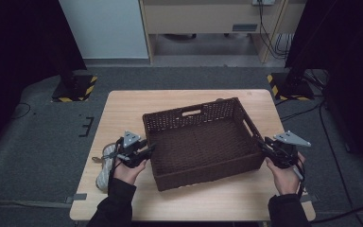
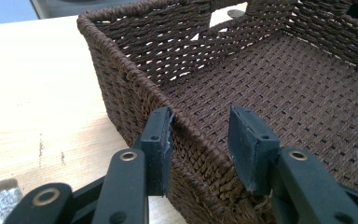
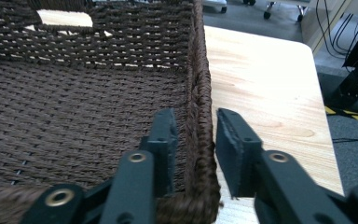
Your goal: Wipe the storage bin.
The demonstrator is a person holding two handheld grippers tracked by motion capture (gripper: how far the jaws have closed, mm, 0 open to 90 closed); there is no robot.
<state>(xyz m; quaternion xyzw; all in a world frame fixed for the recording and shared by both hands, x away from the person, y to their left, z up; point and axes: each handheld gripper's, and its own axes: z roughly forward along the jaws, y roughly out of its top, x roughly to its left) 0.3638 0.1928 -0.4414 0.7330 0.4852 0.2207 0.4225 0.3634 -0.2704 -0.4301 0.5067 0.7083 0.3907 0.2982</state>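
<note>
While both hands sit at the near edge of the table (image 1: 123, 106), the inventory runs as follows, nearest first; person's sleeves, dark, entering at six o'clock of the high view; left hand (image 1: 127, 171) at about seven o'clock, right hand (image 1: 283, 174) at about five o'clock, each bearing a two-jaw tool; left gripper (image 2: 200, 140) astride the left wall of the basket (image 1: 201, 142), outer pad touching the weave, inner pad standing clear inside, so the jaws are apart with the rim between them and not clamped; right gripper (image 3: 193, 149) astride the right wall, jaws apart, a narrow gap showing on each side of the rim, whether the pads touch it I cannot tell for certain; rope bundle (image 1: 105, 165), pale, lying on the table just beside the left hand at its nine o'clock.

Basket, dark brown woven, rectangular, upright at the table's centre, slightly turned; a slot handle in its far wall at twelve o'clock; another in the right wall.

Beyond the table, grey floor; two black stands on yellow-and-black striped feet at ten and two o'clock; a pale cabinet (image 1: 208, 19) at twelve o'clock.
</note>
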